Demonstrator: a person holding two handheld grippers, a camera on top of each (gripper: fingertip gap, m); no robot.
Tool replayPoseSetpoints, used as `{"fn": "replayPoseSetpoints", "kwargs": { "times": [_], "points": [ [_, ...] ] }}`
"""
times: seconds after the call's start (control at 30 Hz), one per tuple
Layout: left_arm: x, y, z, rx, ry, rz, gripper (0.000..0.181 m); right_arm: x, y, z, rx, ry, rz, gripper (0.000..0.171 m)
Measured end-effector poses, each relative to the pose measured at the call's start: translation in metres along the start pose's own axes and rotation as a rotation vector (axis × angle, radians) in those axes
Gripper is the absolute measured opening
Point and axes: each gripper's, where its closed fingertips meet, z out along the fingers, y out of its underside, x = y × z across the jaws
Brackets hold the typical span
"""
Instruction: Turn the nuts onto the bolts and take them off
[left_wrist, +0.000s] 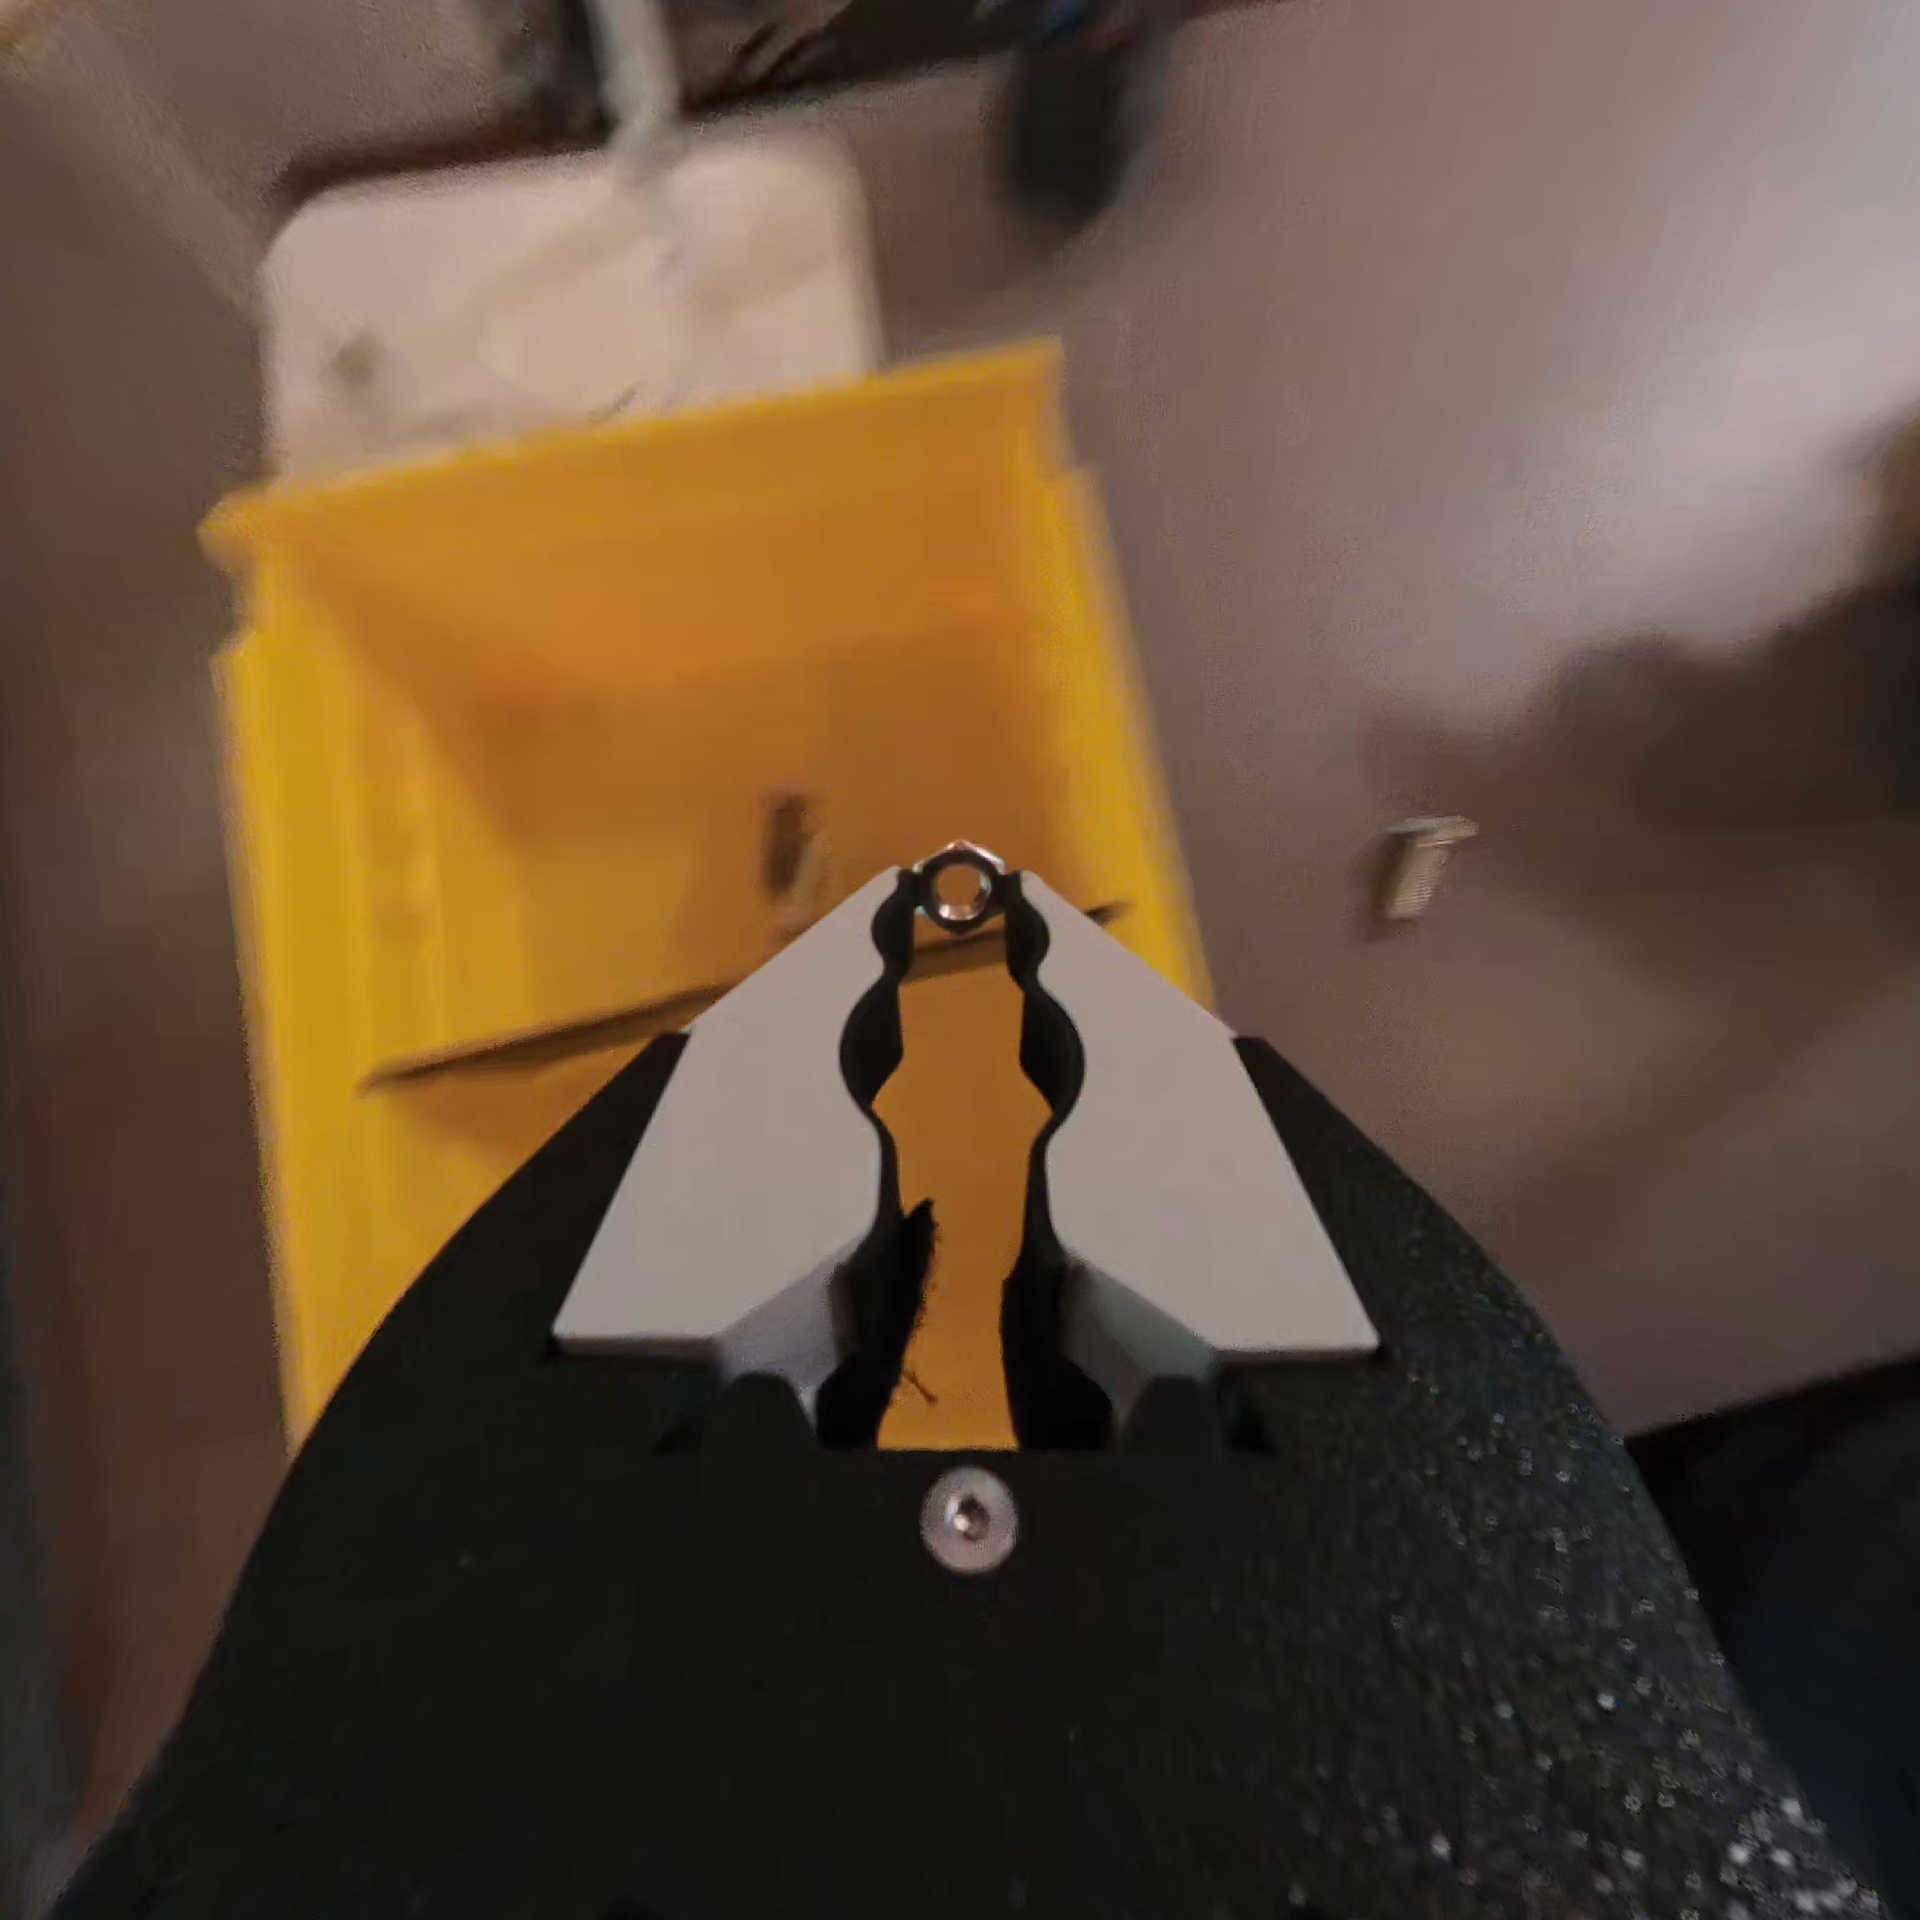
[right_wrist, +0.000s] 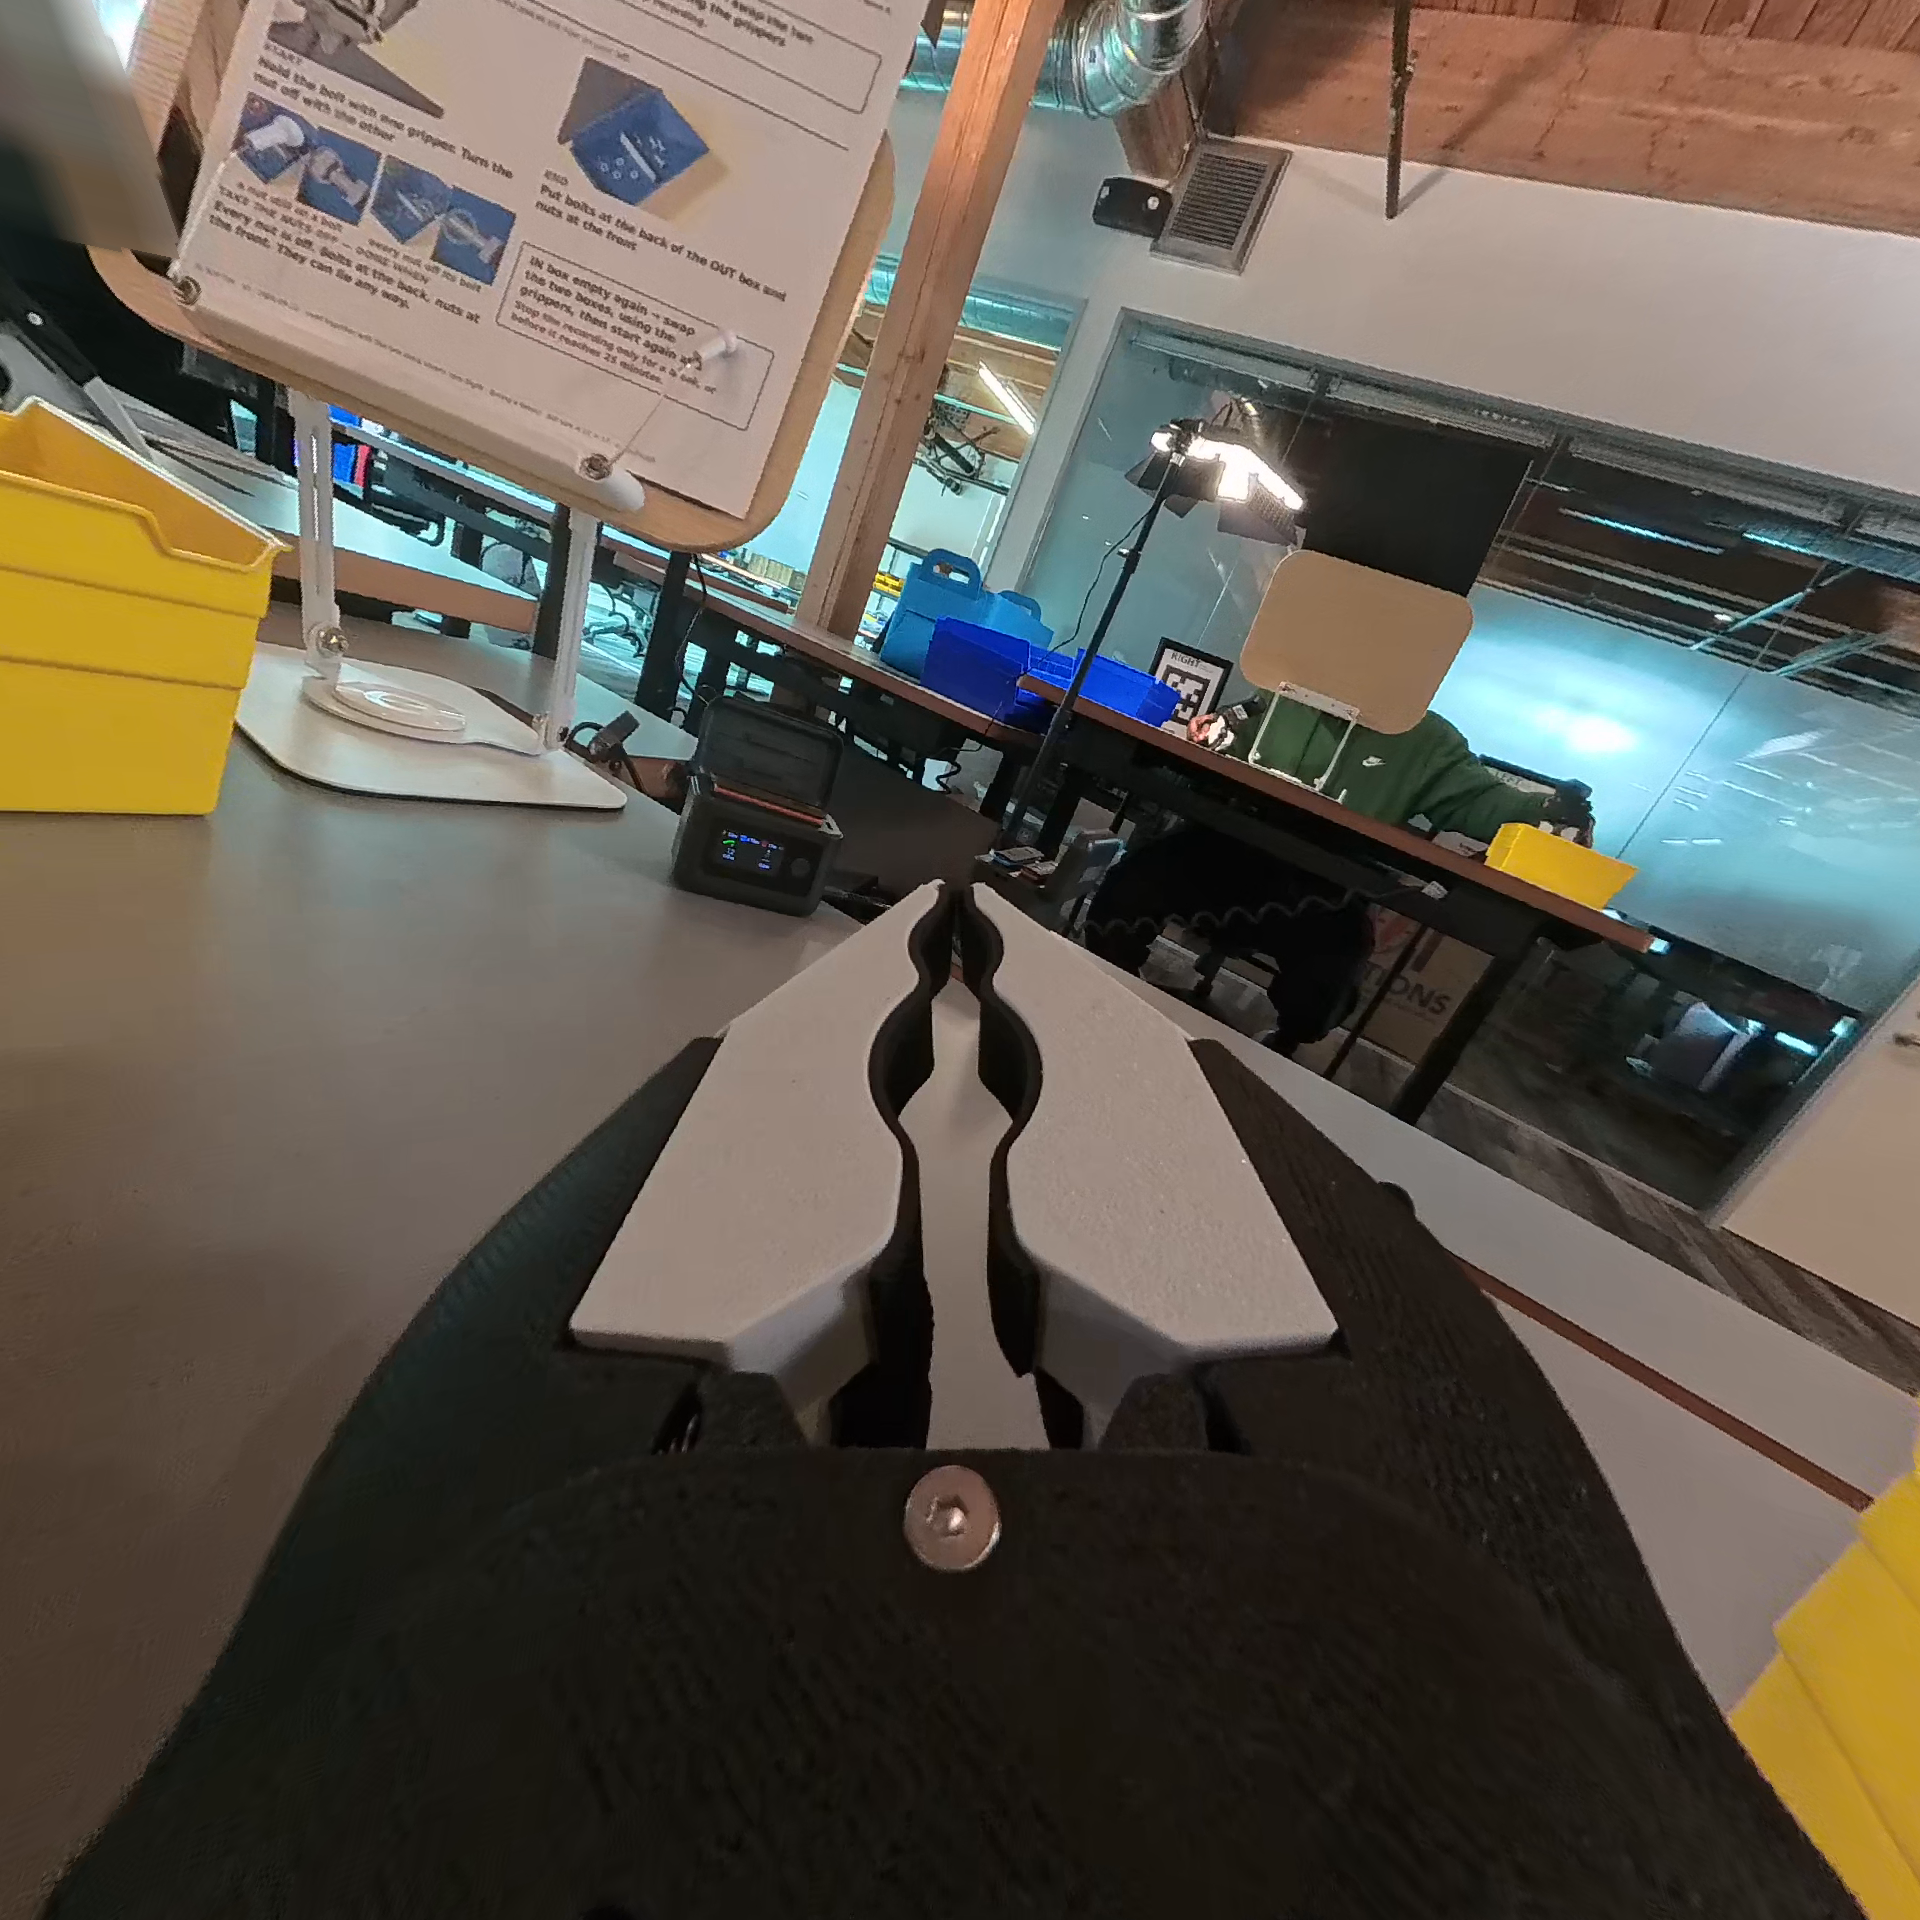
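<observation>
Nut (left_wrist: 958, 896), small, silvery and hexagonal, is pinched at the very tips of the left tool (left_wrist: 958, 904), its bore turned toward the camera; only the foremost notches of the grey fingers (left_wrist: 769, 1122) are closed on it, while the wavy gap behind it is left clear. Beneath and beyond the tips a yellow bin (left_wrist: 343, 831) is seen on the grey worktop (left_wrist: 1455, 416), and the nut is held above its open interior, near the low front lip. One blurred bolt (left_wrist: 784, 844) is made out inside the bin just left of the tool tips; another bolt (left_wrist: 1418, 864) is seen lying on the bare worktop to the right of the bin, well apart from the tool. A white stand base (left_wrist: 561, 301) is seen touching or just behind the bin's far wall. The right tool (right_wrist: 956, 904) is clenched with nothing between its tips, and is pointed over the far edge of the worktop (right_wrist: 312, 1039). A yellow bin (right_wrist: 114, 644) is seen at its left, beside an instruction sheet (right_wrist: 540, 187) on a white stand.
</observation>
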Motion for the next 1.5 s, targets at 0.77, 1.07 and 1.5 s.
{"fn": "replayPoseSetpoints", "kwargs": {
  "times": [0.77,1.07,1.5],
  "points": [
    [0.259,-0.017,0.188,-0.166,0.489,0.322,0.033,0.013,0.003,-0.003,-0.005,0.040,0.013,0.000],
    [0.177,-0.100,0.134,0.752,0.204,0.291,0.033,0.009,0.004,0.000,-0.009,0.023,-0.015,0.000],
    [0.173,-0.061,0.152,0.454,0.410,0.332,0.052,-0.005,0.007,0.004,-0.031,-0.008,-0.115,0.000]
  ]
}}
